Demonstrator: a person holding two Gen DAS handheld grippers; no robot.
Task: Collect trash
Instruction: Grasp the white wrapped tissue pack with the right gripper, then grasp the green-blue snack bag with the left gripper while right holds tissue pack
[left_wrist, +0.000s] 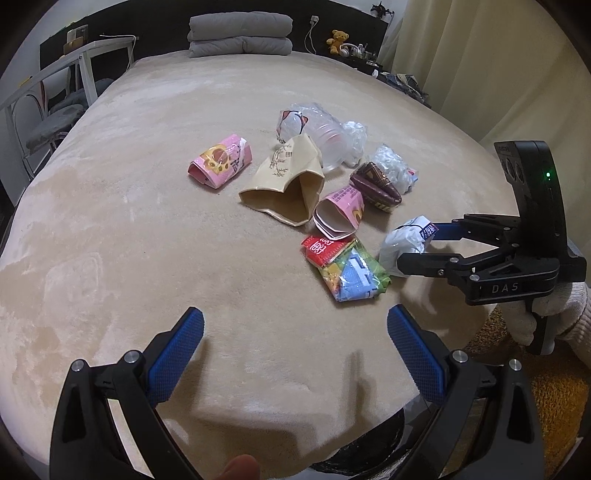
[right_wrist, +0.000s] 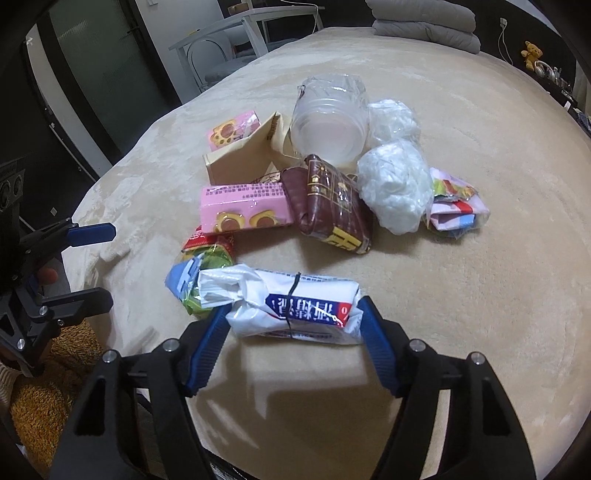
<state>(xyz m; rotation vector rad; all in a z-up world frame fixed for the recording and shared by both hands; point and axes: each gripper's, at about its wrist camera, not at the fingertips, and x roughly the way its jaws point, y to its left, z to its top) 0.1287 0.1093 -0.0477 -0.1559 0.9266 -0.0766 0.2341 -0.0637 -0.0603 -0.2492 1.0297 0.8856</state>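
Pinching the crumpled white plastic packet with blue print (right_wrist: 295, 308) by its soft ends at the beige bed's (right_wrist: 461, 314) near edge, the right gripper (right_wrist: 293, 325) risks it slipping free, while the left gripper (left_wrist: 295, 325) hovers, jaws released and empty.

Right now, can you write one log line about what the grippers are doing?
right gripper: shut on white wrapped packet | left gripper: open, nothing between fingers | trash pile: on bed

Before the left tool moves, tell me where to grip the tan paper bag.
Grip the tan paper bag at its open mouth rim, coming from the near side: it lies flat, mouth gaping toward the left tool, so one finger could slip inside, the other over the top flap.
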